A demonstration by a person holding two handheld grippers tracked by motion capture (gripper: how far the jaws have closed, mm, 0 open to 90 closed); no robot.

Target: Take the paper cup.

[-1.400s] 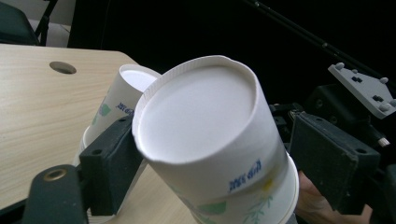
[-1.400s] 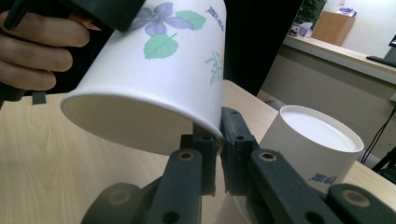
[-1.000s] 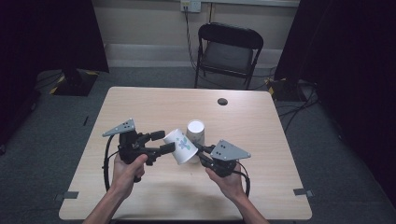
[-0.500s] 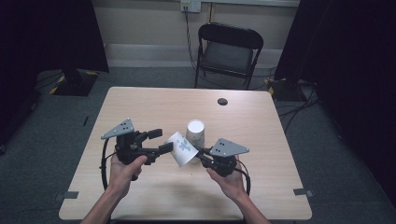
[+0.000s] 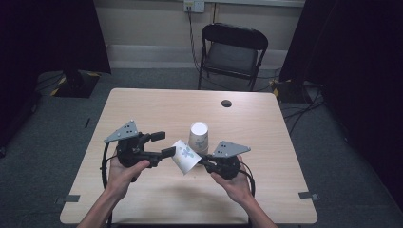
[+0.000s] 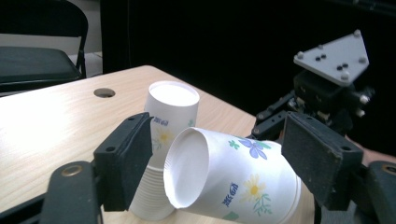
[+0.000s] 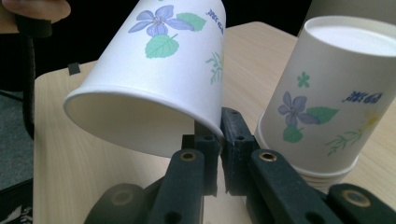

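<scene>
Right tongs [image 5: 203, 161] clamped on rim of white floral paper cup [image 5: 185, 156], pinching wall at mouth edge. Cup held off light wooden desk [image 5: 266, 142], lying sideways between both tongs, just near of upside-down stack of matching floral paper cups [image 5: 198, 137].

Long axis roughly left–right: closed base pointing left toward left tongs [image 5: 164, 145], open mouth right toward right tongs. From left gripper view, base [image 6: 187, 170] facing camera dead ahead between spread pads [image 6: 126, 163]. Left tongs open, not touching, straddling base end.

Key relation for next move: cup straight ahead of left tongs, axis in line with them; left closest to free end. Likely handover or two-tong grip, judging by alignment.

Count: one loose cup, one stack (several nested, exact number unreadable), two tongs, one black folding chair [image 5: 233, 52] beyond far edge, one dark grommet hole [image 5: 226, 103] in desk.
</scene>
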